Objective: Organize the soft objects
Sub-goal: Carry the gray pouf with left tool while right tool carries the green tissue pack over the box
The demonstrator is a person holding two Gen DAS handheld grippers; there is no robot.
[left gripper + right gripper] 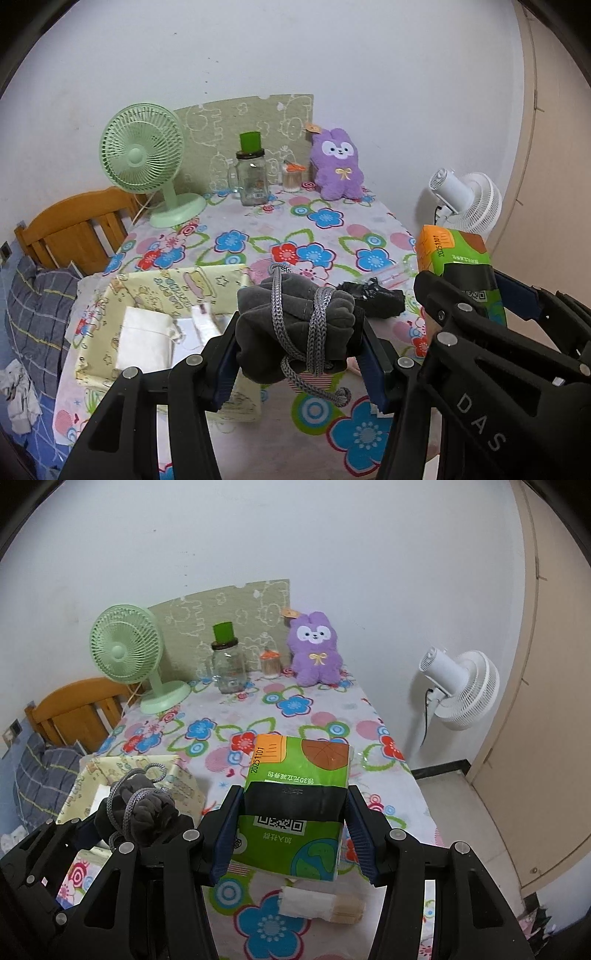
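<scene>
My left gripper [299, 350] is shut on a dark grey cloth bundle [295, 317] tied with a grey braided cord, held above the flowered table [258, 236]. The same bundle [144, 812] shows at the lower left of the right wrist view. My right gripper [293, 830] is shut on a green tissue pack [295, 801] with an orange corner and a black band, also lifted off the table; the pack [458, 258] appears at the right of the left wrist view. A pale yellow fabric box [110, 354] sits under and left of the bundle, holding white items. A purple plush rabbit [338, 166] sits at the table's far end.
A green desk fan [144, 155], a glass jar with green lid [253, 177] and a small container [291, 177] stand at the back. A black crumpled bag [373, 299] lies mid-table. A paper-wrapped roll [321, 906] lies under the pack. A white floor fan [458, 690] and a wooden chair [74, 229] flank the table.
</scene>
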